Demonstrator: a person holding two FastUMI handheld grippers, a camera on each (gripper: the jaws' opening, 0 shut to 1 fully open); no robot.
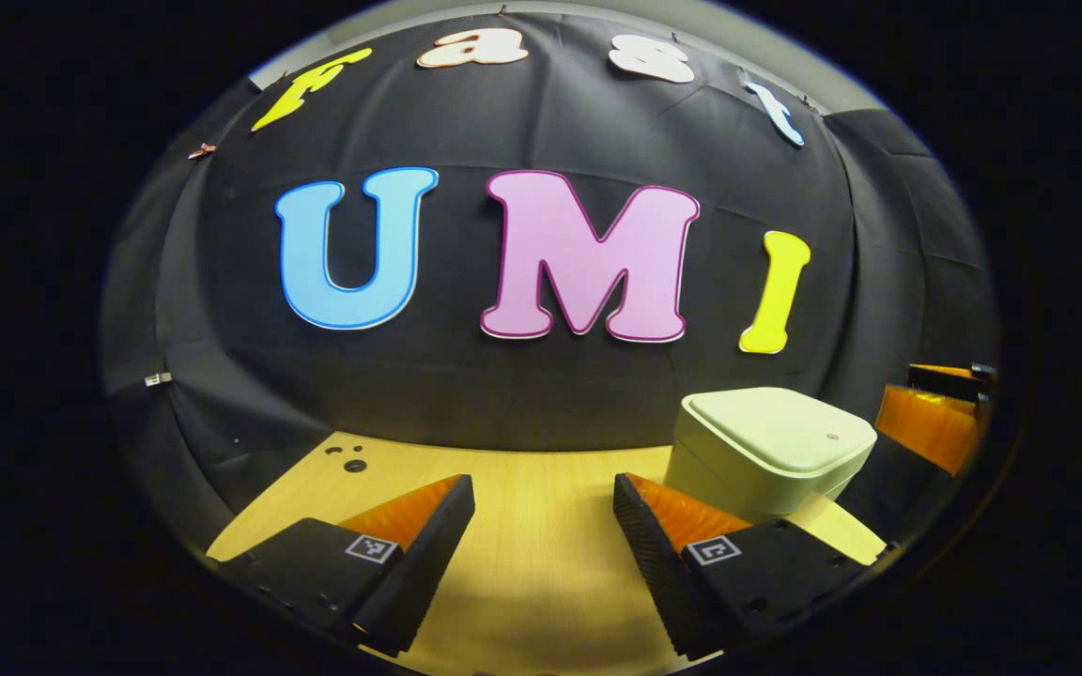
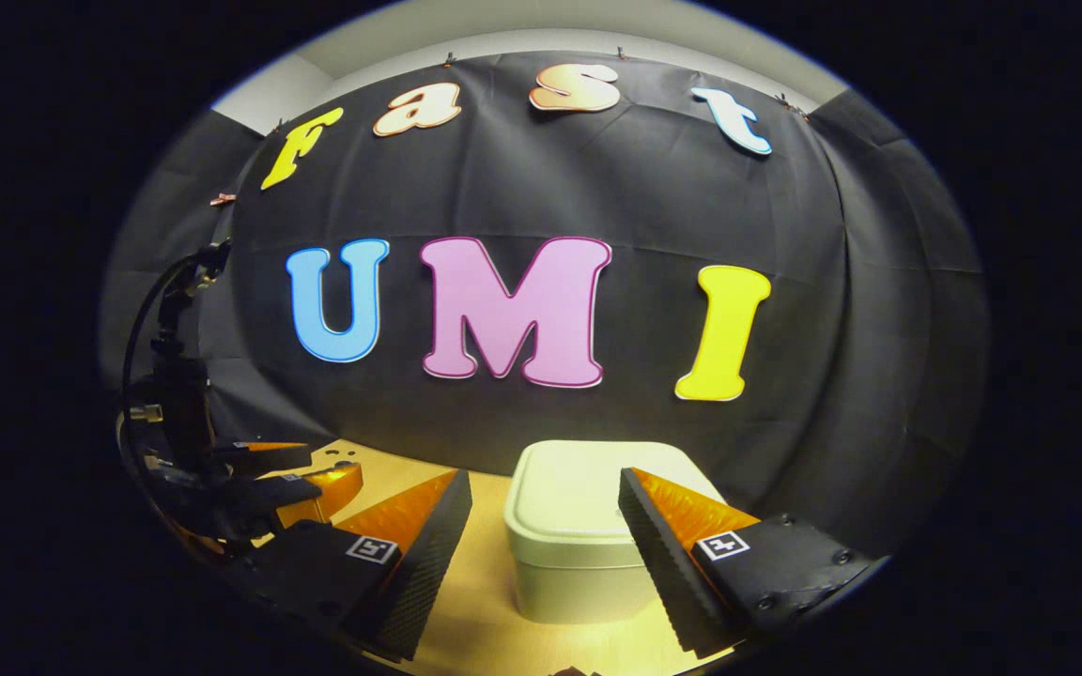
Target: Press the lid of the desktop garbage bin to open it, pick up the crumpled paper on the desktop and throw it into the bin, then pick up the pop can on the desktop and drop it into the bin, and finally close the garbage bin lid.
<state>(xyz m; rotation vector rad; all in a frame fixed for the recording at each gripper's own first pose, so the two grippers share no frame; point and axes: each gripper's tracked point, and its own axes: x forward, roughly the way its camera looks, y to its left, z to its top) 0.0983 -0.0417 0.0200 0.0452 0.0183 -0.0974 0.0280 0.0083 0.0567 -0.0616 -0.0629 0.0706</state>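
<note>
Black cloth backs a pale wooden counter (image 1: 541,563), on which the whole scene rests.

Right tool (image 2: 546,526): fingers spread wide, holding nothing and touching nothing. It hangs just in front of the bin, aimed at it, so that the closed lid (image 2: 588,498) shows in the gap between the two fingers.

Left tool (image 1: 544,526): fingers likewise wide apart and empty, poised over bare counter. From the right gripper view it appears at the far left edge (image 2: 301,479), well apart from the bin.

Bin (image 1: 766,451): a small, squarish, pale box with rounded corners, standing upright on the counter to the right of the left tool and directly ahead of the right tool. In the left gripper view the right tool (image 1: 926,422) shows beside the bin, at its far side.

Handling, as a judgement. The bin looks like light, stiff, smooth plastic, so a sideways shove would probably slide it; the press is best made straight down on the flat lid, likely near the small mark by one edge (image 1: 830,437), with a fingertip rather than a pinch. The lid is not yet opened, so the task stands at its first step.

Dark holes (image 1: 348,457) mark the counter's far left corner.
</note>
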